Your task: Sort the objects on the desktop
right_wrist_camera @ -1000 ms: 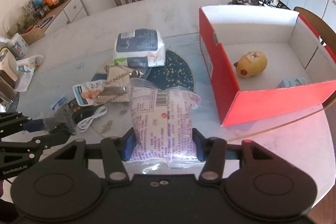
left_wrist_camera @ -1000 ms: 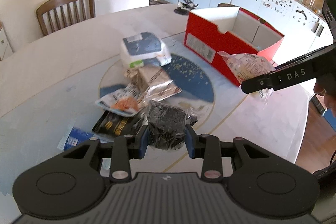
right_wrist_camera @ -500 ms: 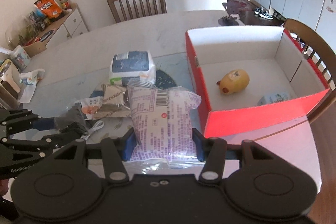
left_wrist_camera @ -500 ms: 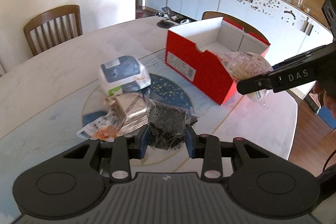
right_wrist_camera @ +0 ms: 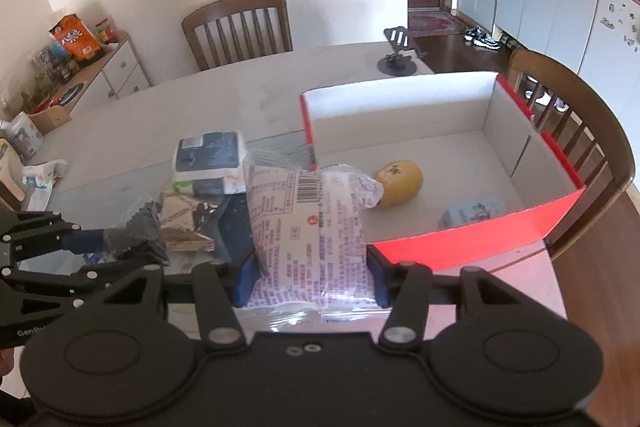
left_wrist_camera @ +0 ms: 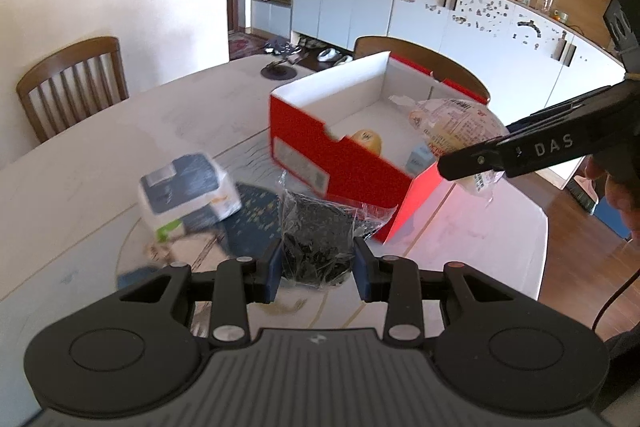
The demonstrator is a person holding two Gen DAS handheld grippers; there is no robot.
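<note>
My left tongs [left_wrist_camera: 316, 267] gripped a black crinkly packet [left_wrist_camera: 318, 241] above the surface [left_wrist_camera: 100, 163], beside the tissue pack [left_wrist_camera: 188, 187]; my right tongs [right_wrist_camera: 310, 281] clamped a purple-printed bag [right_wrist_camera: 308, 227] at the near-left corner of the red box [right_wrist_camera: 472, 239], which held a yellow toy [right_wrist_camera: 400, 179]

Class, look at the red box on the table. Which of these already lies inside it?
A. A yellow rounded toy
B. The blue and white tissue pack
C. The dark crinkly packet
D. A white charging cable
A: the yellow rounded toy lies on the white floor of the red box, while the tissue pack sits on the table and the dark packet is clamped in the left gripper.
</note>
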